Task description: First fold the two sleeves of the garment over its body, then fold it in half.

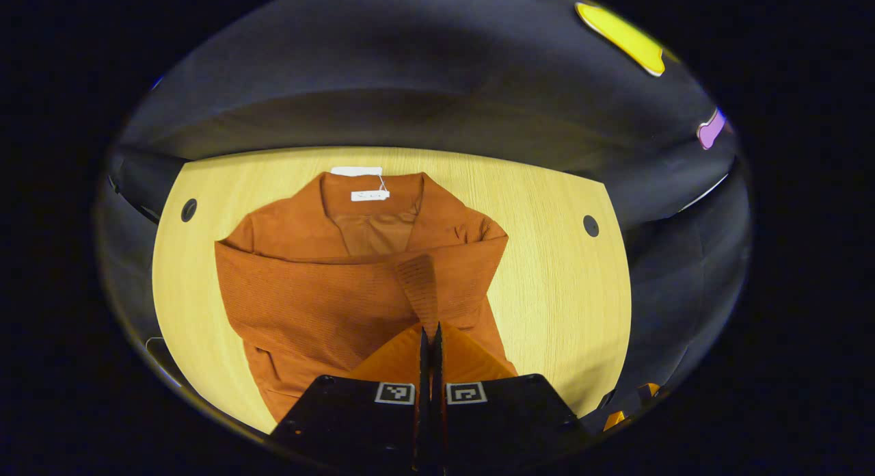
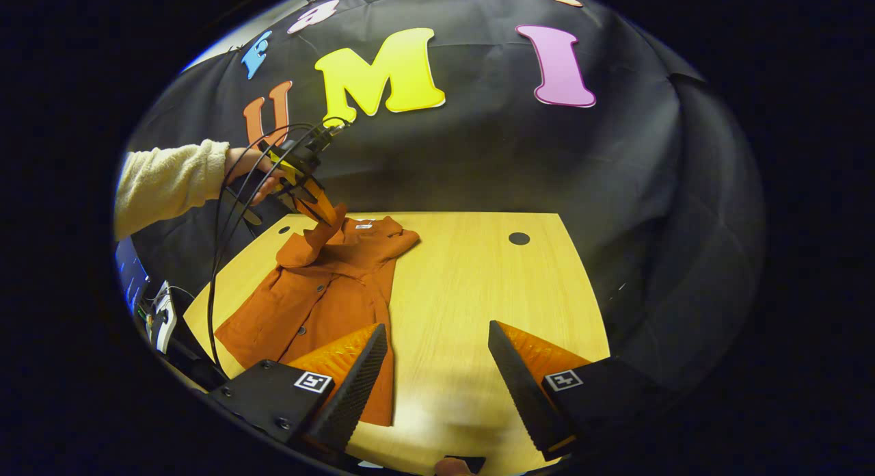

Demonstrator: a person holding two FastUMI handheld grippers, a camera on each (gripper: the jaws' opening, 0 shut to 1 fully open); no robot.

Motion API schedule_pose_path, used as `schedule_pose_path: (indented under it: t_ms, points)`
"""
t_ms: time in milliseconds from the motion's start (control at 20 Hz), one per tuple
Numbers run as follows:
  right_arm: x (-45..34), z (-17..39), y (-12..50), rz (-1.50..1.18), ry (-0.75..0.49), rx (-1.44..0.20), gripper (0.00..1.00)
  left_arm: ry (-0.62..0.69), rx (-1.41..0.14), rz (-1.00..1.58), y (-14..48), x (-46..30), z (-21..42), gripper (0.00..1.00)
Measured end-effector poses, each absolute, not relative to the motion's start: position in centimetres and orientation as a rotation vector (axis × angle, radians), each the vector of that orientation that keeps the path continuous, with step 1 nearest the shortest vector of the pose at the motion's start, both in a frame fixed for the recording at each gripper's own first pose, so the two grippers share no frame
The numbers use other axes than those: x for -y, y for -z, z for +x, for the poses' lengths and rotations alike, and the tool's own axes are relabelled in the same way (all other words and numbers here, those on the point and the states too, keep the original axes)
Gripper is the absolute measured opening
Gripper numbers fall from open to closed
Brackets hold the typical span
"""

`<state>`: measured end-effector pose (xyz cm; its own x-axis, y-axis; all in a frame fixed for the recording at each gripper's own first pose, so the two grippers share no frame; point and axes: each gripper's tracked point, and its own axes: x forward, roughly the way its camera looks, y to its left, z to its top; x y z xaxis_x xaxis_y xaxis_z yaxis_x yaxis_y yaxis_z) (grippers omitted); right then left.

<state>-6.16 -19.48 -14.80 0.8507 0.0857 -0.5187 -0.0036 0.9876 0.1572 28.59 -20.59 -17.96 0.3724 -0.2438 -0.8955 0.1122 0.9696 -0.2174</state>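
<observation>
Pale wood bench [image 2: 465, 284] with rust-orange garment [image 2: 321, 291] at centre-left. Left hand-held gripper [image 2: 327, 213] pinched on a sleeve [image 2: 307, 247], lifted over the body. Right hand-held gripper [image 2: 437, 363] spread wide, bottom centre.

A staged recording booth, not a lived-in room. Shown by black cloth [image 2: 636, 189] draped as walls behind and beside, creased and hung loose. Shown too by one pale wooden table [image 2: 478, 284] with round cable holes [image 2: 519, 239] near its far corners, bare but for an orange jacket [image 2: 321, 284] still carrying its white tag [image 1: 370, 195]. Black cables [image 2: 225, 209] looping down at the left, with small electronic gear [image 2: 163, 315] off the table's near left edge, suggesting a data-collection lab set-up.
</observation>
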Motion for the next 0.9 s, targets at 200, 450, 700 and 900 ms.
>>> schedule_pose_path:
  t_ms: [200,450,700,900]
  points:
    - [22.0,-7.3,15.5,0.208,-0.001,-0.575,0.97,0.223,-1.157,-0.109,19.8,21.9,29.4,0.06]
    - [23.8,-8.8,16.2,0.202,0.031,-0.595,0.99,0.239,-1.115,-0.111,19.9,23.0,29.8,0.35]
    - [23.7,-10.5,16.6,0.188,0.043,-0.616,0.99,0.220,-1.073,-0.126,19.4,22.3,28.1,0.67]
    - [21.2,-10.7,17.3,0.169,0.013,-0.637,0.99,0.186,-1.040,-0.151,19.6,19.6,25.5,0.94]
